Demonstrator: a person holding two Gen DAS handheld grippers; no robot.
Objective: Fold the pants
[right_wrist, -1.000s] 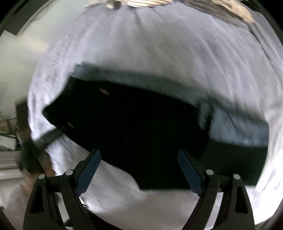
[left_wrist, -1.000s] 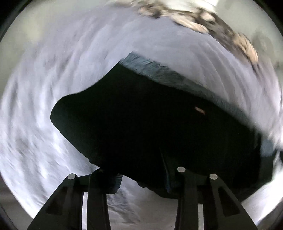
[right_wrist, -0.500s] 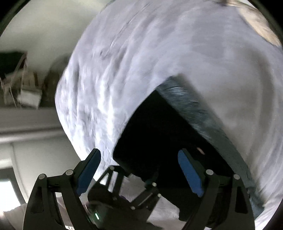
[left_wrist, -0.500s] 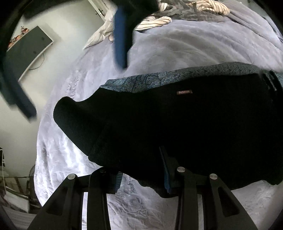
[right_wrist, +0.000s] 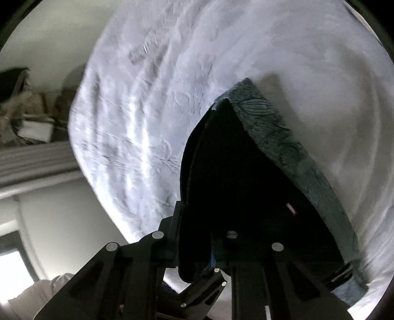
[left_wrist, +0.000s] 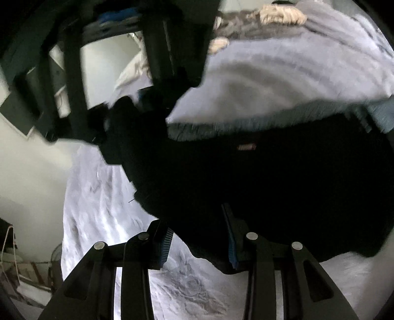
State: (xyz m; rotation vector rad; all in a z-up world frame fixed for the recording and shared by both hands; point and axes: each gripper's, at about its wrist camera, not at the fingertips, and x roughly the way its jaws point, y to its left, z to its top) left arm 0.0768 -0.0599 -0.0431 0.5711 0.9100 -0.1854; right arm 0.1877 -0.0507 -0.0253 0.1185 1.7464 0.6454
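The black pants (left_wrist: 270, 187) with a teal patterned lining edge (left_wrist: 246, 120) lie folded on the pale grey bedspread (left_wrist: 103, 211). My left gripper (left_wrist: 198, 242) is shut on the near fold of the pants. My right gripper (right_wrist: 194, 256) is shut on the pants' folded corner (right_wrist: 236, 172), and it shows in the left wrist view (left_wrist: 138, 103) at the far left end of the pants. A small label (left_wrist: 246, 147) shows on the black cloth.
Rumpled striped bedding (left_wrist: 278, 14) lies at the far end of the bed. A white wall (left_wrist: 29, 177) and a dark frame on it are to the left. Clutter and a shelf (right_wrist: 32, 128) stand beside the bed edge.
My right gripper swung to the pants' left end and shut on the folded corner. My left gripper stays shut on the near fold, which has lifted slightly.
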